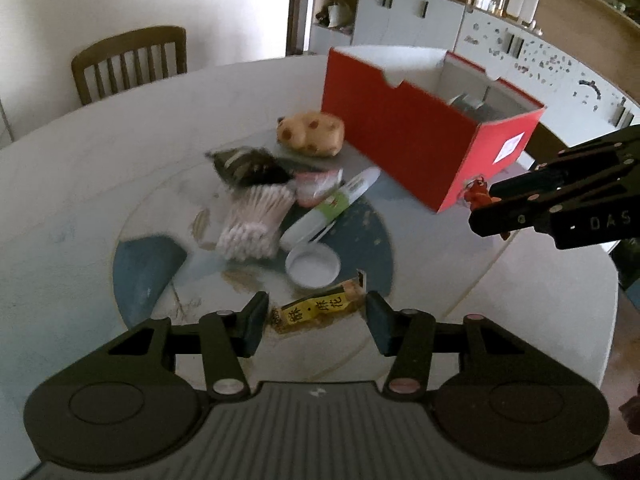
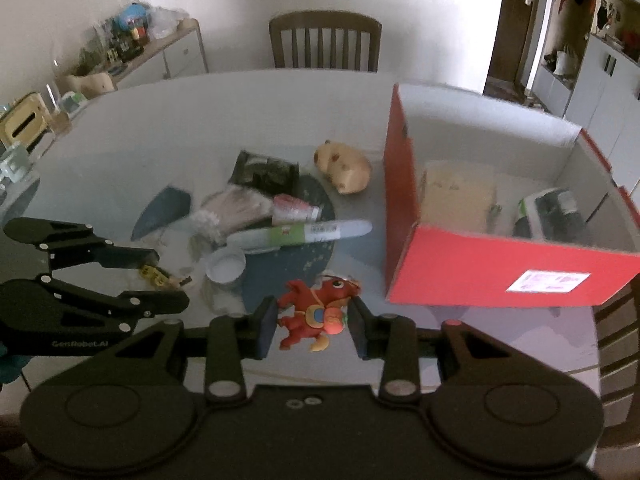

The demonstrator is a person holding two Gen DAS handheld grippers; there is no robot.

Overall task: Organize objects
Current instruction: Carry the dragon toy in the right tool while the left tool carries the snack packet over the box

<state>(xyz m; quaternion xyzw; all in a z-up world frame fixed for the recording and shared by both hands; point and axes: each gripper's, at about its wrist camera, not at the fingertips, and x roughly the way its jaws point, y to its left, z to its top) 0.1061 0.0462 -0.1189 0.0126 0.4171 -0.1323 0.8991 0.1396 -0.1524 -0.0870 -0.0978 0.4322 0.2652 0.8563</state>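
**Both grippers loaded above the round table**

While it hangs clear of the table point(image 2: 120, 120), the red dragon toy point(image 2: 316, 314) sits clamped in the right gripper point(image 2: 313, 326), beside the red box point(image 2: 480, 272) at the right edge. Nearer centre, the left gripper point(image 1: 316, 322) pinches a yellow snack packet point(image 1: 316, 312); cotton swabs point(image 1: 256, 220) and a white lid point(image 1: 313, 267) lie beyond.
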